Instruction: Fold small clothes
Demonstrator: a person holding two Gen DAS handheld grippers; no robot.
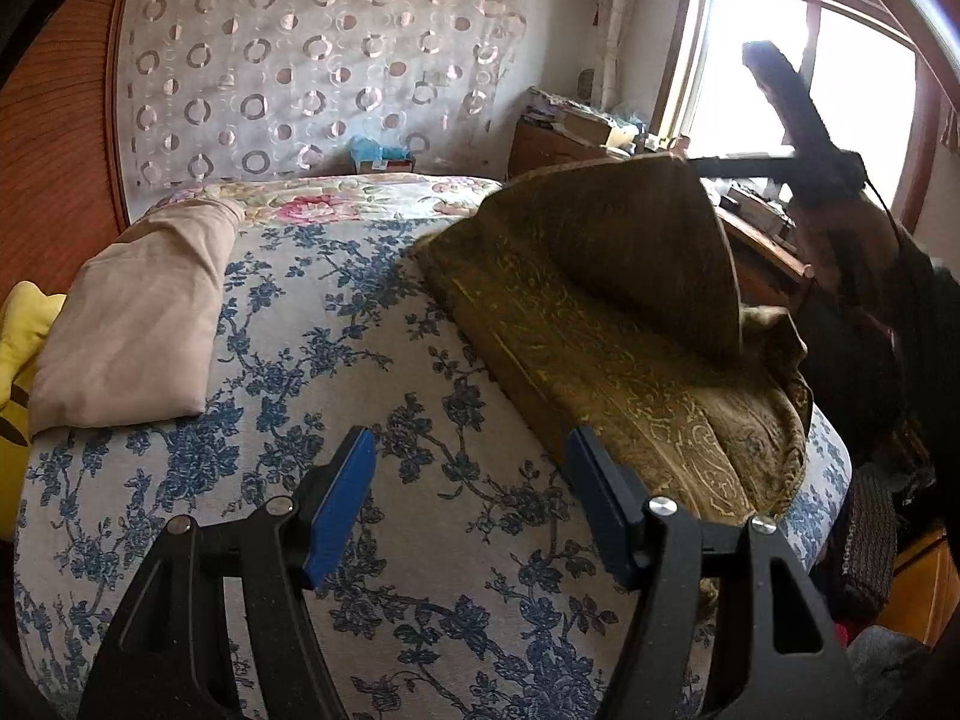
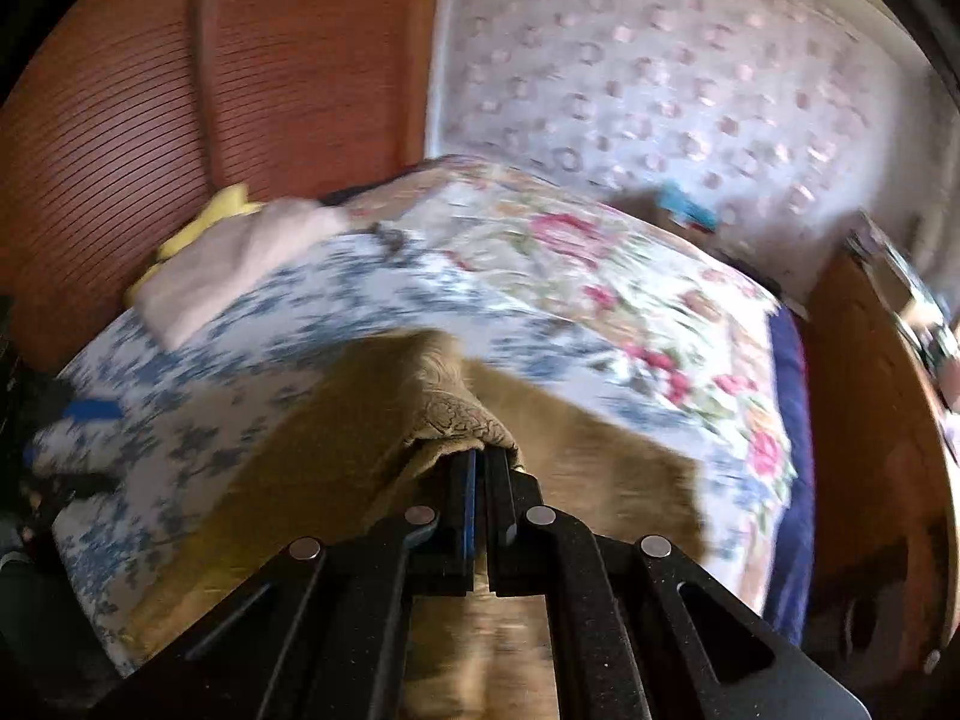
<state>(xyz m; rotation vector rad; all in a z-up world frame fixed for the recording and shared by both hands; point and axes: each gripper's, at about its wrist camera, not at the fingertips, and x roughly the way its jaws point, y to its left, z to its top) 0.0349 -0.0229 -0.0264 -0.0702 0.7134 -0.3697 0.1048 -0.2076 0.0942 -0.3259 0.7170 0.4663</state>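
Right now my right hand-held gripper point(image 2: 480, 456) is clamped tight on a bunched corner of the olive cloth point(image 1: 612, 324), with that corner lifted off the bed point(image 1: 360, 312) so the fabric peaks like a tent. My left hand-held gripper point(image 1: 471, 480) hangs over the blue-flowered cover with its jaws well apart and nothing between them; its right pad sits just beside the cloth's near edge. The rest of the cloth lies on the bed's right side. A beige folded piece point(image 1: 138, 312) rests well apart on the left, against something yellow point(image 1: 18, 360).
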